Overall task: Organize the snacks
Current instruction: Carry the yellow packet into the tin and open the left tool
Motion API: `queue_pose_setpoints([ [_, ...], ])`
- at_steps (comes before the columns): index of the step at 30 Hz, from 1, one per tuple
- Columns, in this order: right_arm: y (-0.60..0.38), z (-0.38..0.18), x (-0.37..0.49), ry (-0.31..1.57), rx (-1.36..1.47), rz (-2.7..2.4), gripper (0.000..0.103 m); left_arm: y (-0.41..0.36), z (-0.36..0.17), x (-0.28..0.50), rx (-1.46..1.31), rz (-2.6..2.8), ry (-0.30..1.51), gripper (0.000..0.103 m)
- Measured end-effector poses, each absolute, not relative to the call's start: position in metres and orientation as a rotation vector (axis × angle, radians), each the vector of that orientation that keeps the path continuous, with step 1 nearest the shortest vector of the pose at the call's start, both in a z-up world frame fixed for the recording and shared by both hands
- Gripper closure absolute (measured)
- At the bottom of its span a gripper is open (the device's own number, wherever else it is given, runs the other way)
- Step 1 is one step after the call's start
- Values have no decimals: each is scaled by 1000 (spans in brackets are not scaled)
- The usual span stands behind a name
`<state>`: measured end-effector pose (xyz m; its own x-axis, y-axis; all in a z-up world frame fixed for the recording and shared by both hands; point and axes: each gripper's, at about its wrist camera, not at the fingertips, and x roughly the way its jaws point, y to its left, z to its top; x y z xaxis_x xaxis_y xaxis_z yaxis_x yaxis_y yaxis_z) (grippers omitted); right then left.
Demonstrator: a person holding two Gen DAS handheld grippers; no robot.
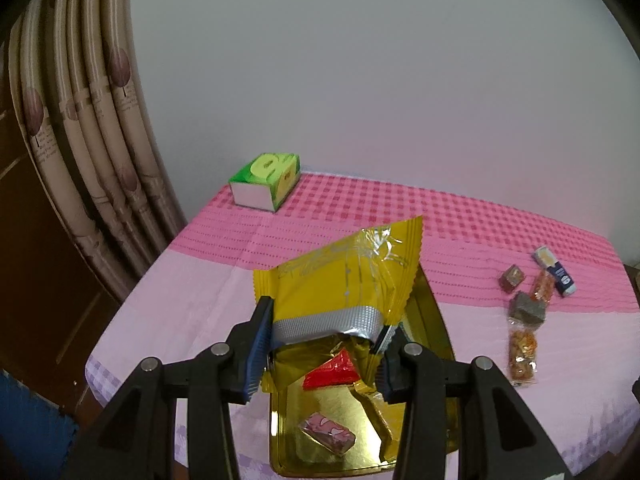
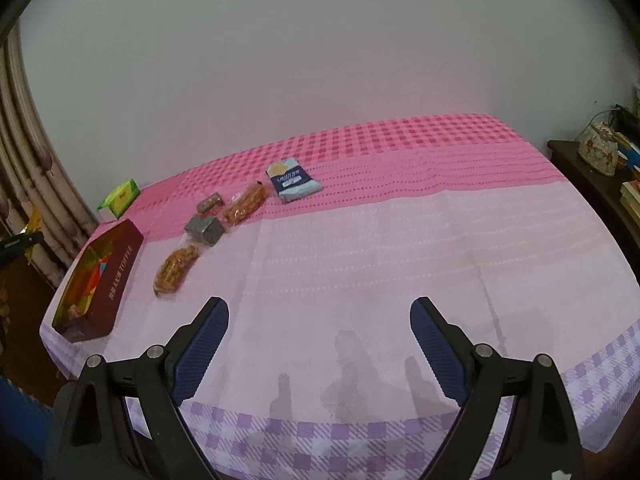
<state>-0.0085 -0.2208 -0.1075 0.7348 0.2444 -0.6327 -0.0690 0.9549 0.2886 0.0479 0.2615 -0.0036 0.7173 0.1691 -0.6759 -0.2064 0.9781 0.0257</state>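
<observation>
snacks (image 2: 208,216) right of tin (image 2: 120,280), on table (image 2: 380,260)

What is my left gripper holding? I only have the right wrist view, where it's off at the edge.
Observer: The left gripper is shut on a yellow foil snack packet with a silver band, held above the open gold-lined tin box.
Operator: Is anything in the box already?
Observer: Yes, a red wrapped piece sits inside, under the packet.
Operator: Anything else in there?
Observer: A small pink-patterned wrapped sweet lies on the gold floor nearer the camera.
Operator: Does the packet touch the box?
Observer: I cannot tell; the packet hides its own lower edge.
</observation>
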Motion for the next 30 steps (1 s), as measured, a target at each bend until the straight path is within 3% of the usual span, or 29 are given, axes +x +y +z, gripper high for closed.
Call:
queue_pose_setpoints([
  [30, -208, -145, 8, 854, 218, 187, 12, 269, -121, 137, -98, 334, 1005, 59],
])
